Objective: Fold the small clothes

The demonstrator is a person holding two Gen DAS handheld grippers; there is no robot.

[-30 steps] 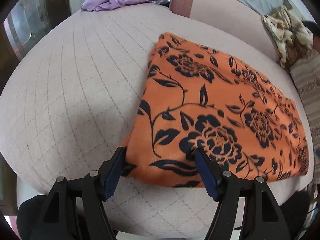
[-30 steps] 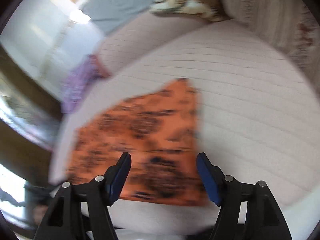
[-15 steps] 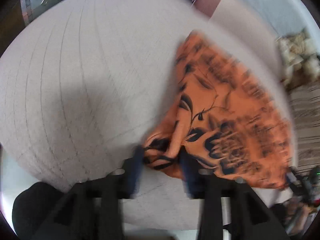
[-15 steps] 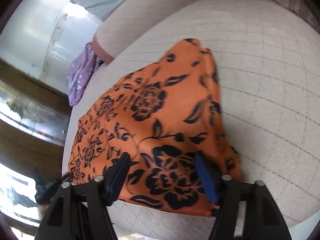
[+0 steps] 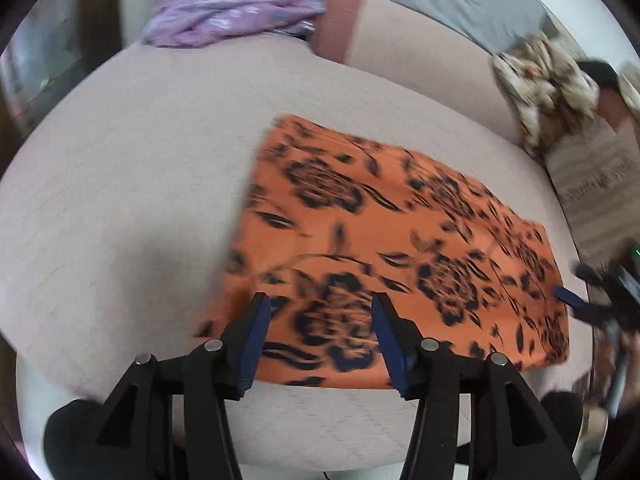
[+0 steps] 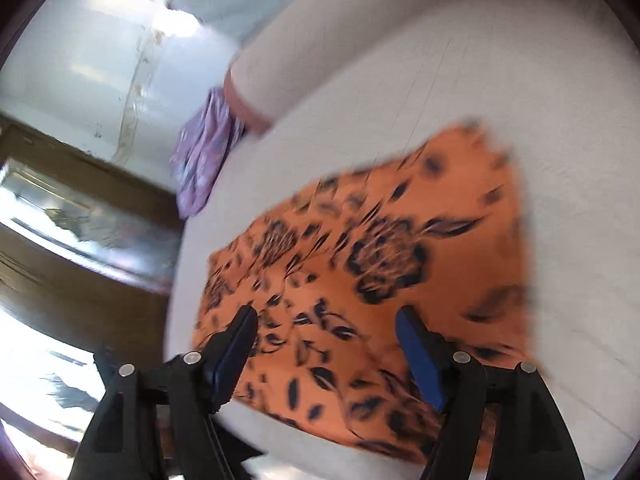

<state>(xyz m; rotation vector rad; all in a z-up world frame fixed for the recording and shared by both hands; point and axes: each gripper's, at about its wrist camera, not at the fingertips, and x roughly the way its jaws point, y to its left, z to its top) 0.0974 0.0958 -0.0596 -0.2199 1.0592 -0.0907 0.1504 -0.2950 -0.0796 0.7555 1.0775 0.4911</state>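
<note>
Across the middle of the pale cushion (image 5: 120,208) lies the orange floral cloth (image 5: 392,240), flat, released. Left hand-held gripper (image 5: 318,332) and right hand-held gripper (image 6: 326,354) both just reopened after pinching, spread above its near edge, holding nothing. Probably smoothing done; next fold pending.

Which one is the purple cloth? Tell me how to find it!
Start at the big beige cushion with the orange flowered cloth lying flat on it. Look to the far edge, beside the reddish-brown bolster end. The purple cloth is crumpled there, lilac with tiny pale flowers.
</note>
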